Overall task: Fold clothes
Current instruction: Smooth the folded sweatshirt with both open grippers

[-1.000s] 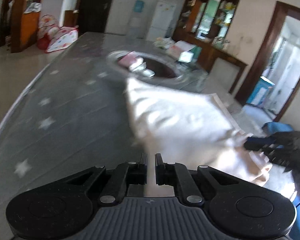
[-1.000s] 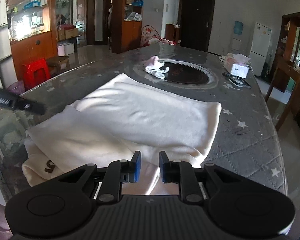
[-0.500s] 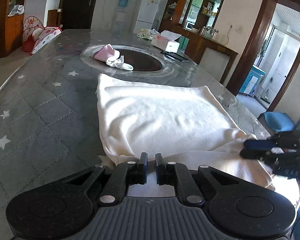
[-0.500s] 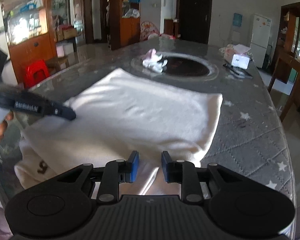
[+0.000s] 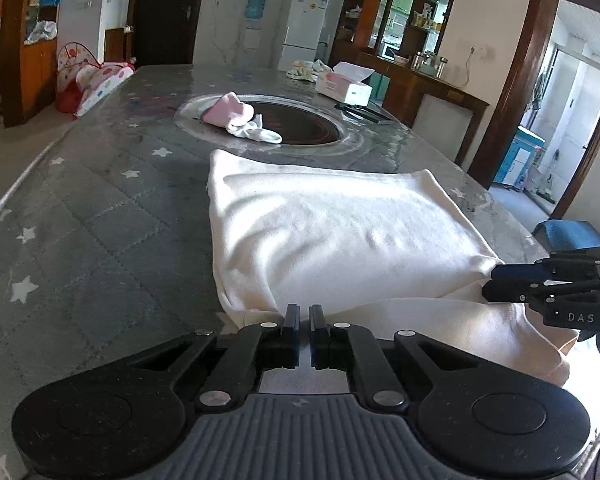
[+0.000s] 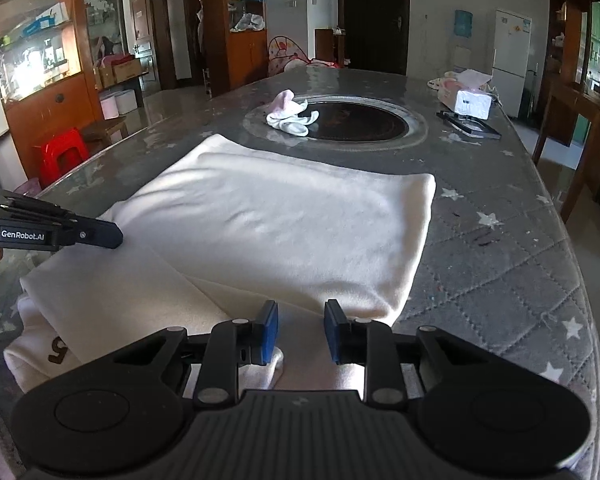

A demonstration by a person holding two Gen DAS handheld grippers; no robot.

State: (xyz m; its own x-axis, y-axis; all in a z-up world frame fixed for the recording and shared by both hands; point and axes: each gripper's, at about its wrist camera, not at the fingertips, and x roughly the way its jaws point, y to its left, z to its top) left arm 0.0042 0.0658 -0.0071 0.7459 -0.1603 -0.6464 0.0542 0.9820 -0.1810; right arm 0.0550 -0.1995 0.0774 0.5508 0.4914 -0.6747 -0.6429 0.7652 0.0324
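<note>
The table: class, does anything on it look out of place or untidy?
Yes. A pink and white sock bundle lies loose on the dark round inset mid-table, and the cream garment hangs rumpled over the near edge.

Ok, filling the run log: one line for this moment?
task: fold clothes | left claw: shut at white garment edge | right claw: open over garment
</note>
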